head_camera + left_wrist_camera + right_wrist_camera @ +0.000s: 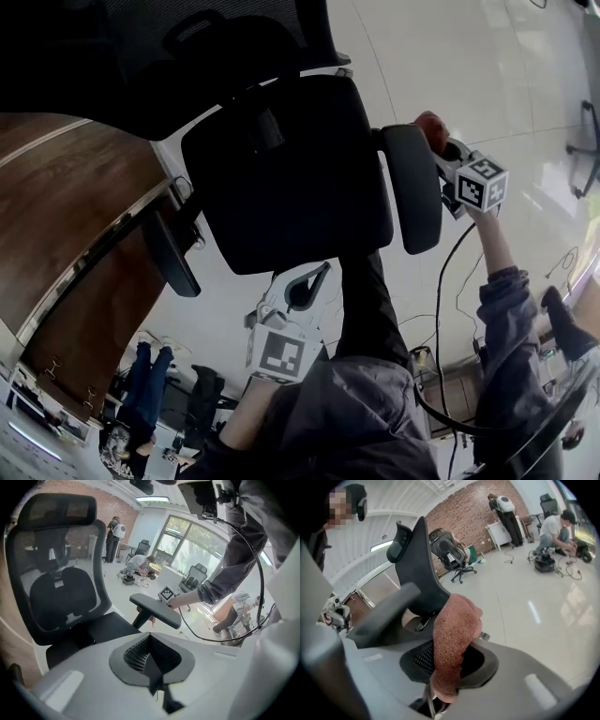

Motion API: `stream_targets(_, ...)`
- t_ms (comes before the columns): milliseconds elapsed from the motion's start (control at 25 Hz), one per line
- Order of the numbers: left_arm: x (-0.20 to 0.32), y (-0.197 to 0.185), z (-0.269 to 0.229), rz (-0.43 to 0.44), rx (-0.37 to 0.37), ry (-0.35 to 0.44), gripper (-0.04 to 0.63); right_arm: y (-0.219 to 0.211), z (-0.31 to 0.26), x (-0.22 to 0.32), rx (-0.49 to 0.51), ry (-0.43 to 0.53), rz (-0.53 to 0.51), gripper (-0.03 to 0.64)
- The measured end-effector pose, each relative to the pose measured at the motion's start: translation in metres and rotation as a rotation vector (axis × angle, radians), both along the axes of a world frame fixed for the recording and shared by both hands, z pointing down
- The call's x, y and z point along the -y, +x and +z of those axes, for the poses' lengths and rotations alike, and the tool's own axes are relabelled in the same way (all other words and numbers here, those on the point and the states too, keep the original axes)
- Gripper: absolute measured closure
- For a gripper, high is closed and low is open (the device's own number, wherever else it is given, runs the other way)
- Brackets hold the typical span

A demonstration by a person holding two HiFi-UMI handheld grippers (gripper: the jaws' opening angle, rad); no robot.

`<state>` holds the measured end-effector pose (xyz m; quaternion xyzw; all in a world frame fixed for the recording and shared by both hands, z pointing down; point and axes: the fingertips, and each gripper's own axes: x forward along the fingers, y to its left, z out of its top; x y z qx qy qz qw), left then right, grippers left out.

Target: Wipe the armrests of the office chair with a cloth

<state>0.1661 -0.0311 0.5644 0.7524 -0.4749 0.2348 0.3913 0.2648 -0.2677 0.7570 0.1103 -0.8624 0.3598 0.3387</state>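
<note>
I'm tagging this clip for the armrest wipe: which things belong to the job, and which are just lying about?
Job: cloth; right gripper holding it; armrest beside it; other armrest; chair.
Lying about: wooden desk; cable; spare chair.

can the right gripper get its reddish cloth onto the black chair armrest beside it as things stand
Probably yes: the right gripper, shut on the reddish-brown terry cloth, sits right beside the black padded armrest, nothing visibly between them.
</note>
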Motion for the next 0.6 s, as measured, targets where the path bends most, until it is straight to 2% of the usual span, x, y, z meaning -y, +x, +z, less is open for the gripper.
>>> stream_targets(360,-0.061,-0.058,-0.034,0.038,0.025,0.131,0.58,0.004,-0.144,-0.002,0.007,0.287,0.152,0.529)
stream_targets(600,-0.103,-0.102,-0.046,0.067,0.032,0.161,0.58,-0.029,-0.194,-0.07,0.042,0.344,0.225,0.529)
